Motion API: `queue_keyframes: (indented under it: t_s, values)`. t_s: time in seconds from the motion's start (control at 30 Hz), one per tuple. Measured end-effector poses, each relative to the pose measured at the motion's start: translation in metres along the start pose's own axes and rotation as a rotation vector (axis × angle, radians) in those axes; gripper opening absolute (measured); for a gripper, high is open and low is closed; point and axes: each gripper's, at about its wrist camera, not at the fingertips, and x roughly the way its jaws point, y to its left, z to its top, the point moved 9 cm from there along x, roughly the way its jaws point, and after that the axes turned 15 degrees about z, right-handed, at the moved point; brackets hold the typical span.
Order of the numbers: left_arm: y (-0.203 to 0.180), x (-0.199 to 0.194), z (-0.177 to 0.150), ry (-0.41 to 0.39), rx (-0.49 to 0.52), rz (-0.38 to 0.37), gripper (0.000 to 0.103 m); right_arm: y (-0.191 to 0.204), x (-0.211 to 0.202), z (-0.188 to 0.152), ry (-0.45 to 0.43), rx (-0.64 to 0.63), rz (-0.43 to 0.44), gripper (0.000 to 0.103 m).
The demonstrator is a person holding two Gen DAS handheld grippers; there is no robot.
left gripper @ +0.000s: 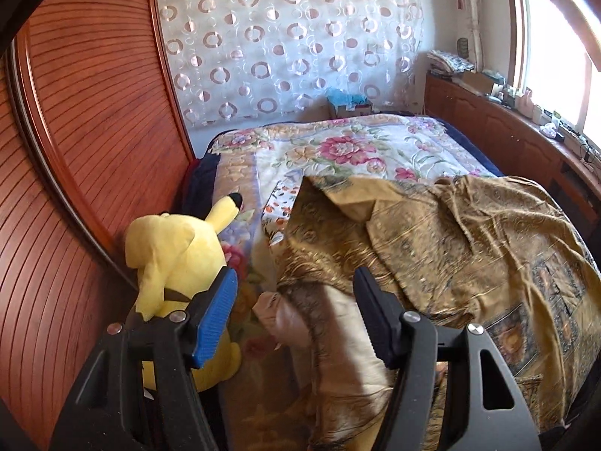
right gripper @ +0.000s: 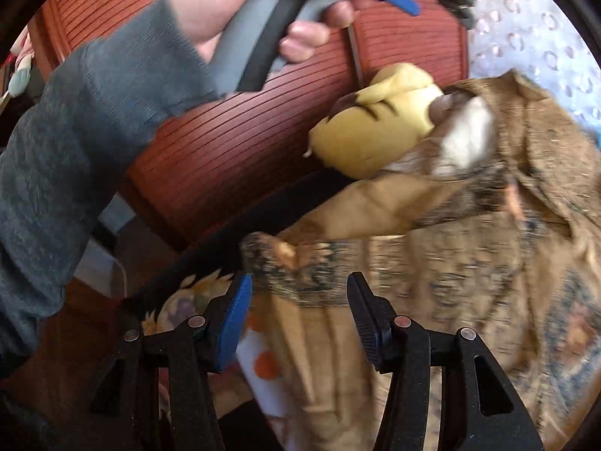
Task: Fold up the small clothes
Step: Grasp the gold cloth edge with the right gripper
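A: Two grippers are in view, one per wrist camera. State the left gripper (left gripper: 295,297) condition.

B: Jaws spread wide, nothing between them. One finger carries a blue ribbed pad (left gripper: 216,319); the other finger (left gripper: 375,315) is black.

A: Location of the garment (left gripper: 432,248) relative to that gripper?

B: A golden-brown patterned cloth lies crumpled on the bed (left gripper: 338,150). It extends from the jaw gap toward 12 and 2 o'clock. A pale edge fold (left gripper: 338,334) of it runs down through the gap at 6 o'clock. Contact with either finger cannot be confirmed.

A: Other items in the left view?

B: A yellow plush toy (left gripper: 176,259) sits at 9 o'clock, just beside the blue pad, against the slatted wooden panel (left gripper: 86,131). A floral bedspread (left gripper: 330,154) lies at 12 o'clock beyond the cloth.

A: State the right gripper (right gripper: 298,297) condition.

B: Also spread wide and empty. The right view is motion-blurred, so fine detail is unreliable.

A: Garment (right gripper: 450,255) position there?

B: It fills the area from 12 to 4 o'clock of the jaws, with a dark-banded edge (right gripper: 300,267) just above the fingertips. The plush toy (right gripper: 372,135) appears at 12 o'clock, touching the far edge of the cloth.

A: The left hand (right gripper: 259,7)?

B: At 11 o'clock, wrapped around the other gripper's grey handle (right gripper: 259,45), grey sleeve (right gripper: 75,143) below it.
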Motion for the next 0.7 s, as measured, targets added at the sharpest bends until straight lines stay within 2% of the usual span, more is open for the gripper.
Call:
queue_keyframes:
  t_s: [0.13,0.3,0.33,0.37,0.4,0.43,0.57,0.7]
  values:
    - [0.004,0.012,-0.001,0.013,-0.013,-0.008,0.065,0.002,0.017,0.005,0.038,-0.014,0.001,0.038]
    - [0.006,0.026,-0.003,0.026,-0.024,-0.022,0.065,0.009,0.028,0.004,0.081,-0.078,-0.002,0.038]
    - [0.004,0.030,-0.003,0.030,-0.023,-0.025,0.065,0.011,0.029,0.004,0.083,-0.078,0.011,0.034]
    - [0.004,0.033,-0.003,0.034,-0.022,-0.027,0.065,0.009,0.029,0.005,0.085,-0.075,0.014,0.024]
    - [0.003,0.037,-0.003,0.038,-0.021,-0.031,0.065,0.001,0.030,0.007,0.091,-0.072,-0.008,0.002]
    - [0.002,0.041,-0.002,0.042,-0.020,-0.039,0.065,-0.002,0.028,0.007,0.088,-0.060,0.002,0.002]
    - [-0.011,0.057,0.010,0.046,-0.013,-0.096,0.065,-0.010,-0.003,0.015,0.003,-0.022,0.022,0.001]
    - [-0.028,0.073,0.036,0.037,-0.015,-0.140,0.065,-0.025,-0.051,0.025,-0.094,0.004,-0.019,0.001]
